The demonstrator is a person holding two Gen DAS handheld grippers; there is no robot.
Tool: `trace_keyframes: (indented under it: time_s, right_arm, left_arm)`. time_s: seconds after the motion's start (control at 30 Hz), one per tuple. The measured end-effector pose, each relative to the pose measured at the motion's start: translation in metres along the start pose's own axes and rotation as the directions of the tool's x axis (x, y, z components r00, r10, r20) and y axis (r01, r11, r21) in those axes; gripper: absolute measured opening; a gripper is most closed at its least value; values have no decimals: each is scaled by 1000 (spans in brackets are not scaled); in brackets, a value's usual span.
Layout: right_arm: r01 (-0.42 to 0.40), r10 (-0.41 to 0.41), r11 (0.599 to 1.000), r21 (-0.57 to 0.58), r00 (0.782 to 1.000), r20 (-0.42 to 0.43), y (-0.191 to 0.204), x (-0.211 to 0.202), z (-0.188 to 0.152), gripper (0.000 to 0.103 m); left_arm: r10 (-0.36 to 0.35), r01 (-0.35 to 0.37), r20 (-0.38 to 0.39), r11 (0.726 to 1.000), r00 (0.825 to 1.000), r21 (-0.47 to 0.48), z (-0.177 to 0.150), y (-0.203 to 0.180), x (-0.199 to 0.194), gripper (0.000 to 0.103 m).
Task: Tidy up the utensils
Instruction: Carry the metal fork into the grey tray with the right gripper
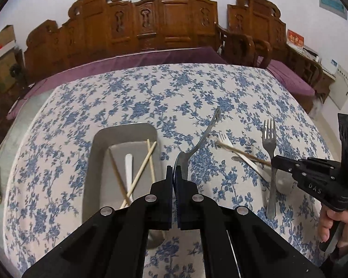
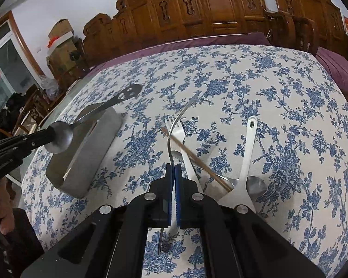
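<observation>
My left gripper (image 1: 173, 173) is shut on the bowl of a metal spoon (image 1: 203, 136), whose handle points up and away; it also shows in the right wrist view (image 2: 60, 136), just above the grey tray (image 2: 85, 159). The tray (image 1: 97, 153) holds several chopsticks (image 1: 141, 173) and a white utensil (image 1: 128, 169). My right gripper (image 2: 174, 169) is shut on a metal fork (image 2: 176, 125); in the left wrist view the fork (image 1: 270, 153) is gripped mid-handle. A white fork (image 2: 178, 136), a chopstick (image 2: 197, 159), a white spoon (image 2: 246, 155) and a metal spoon (image 2: 255, 185) lie beneath.
The table has a blue floral cloth (image 1: 150, 92). A carved wooden bench with purple cushions (image 1: 150, 55) stands behind it. Cardboard boxes (image 2: 60, 37) sit at the far left.
</observation>
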State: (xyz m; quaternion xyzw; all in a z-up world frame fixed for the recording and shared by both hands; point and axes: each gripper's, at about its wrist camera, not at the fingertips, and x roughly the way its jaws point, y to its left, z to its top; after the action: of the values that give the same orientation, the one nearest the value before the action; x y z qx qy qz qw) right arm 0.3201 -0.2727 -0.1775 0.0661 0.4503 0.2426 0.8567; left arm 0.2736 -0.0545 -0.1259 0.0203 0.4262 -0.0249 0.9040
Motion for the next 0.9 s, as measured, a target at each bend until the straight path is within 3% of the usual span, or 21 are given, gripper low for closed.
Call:
trace_keyframes:
  time_s: [0.4, 0.9]
  right_arm:
    - [-16, 16, 1000, 2, 999, 28, 19, -14, -14, 3]
    - [-14, 22, 991, -132, 998, 56, 84, -31, 1, 3]
  left_arm:
    - [-6, 6, 19, 1000, 1000, -27, -18, 25, -24, 1]
    - [25, -21, 31, 994, 999, -109, -35, 88, -25, 1]
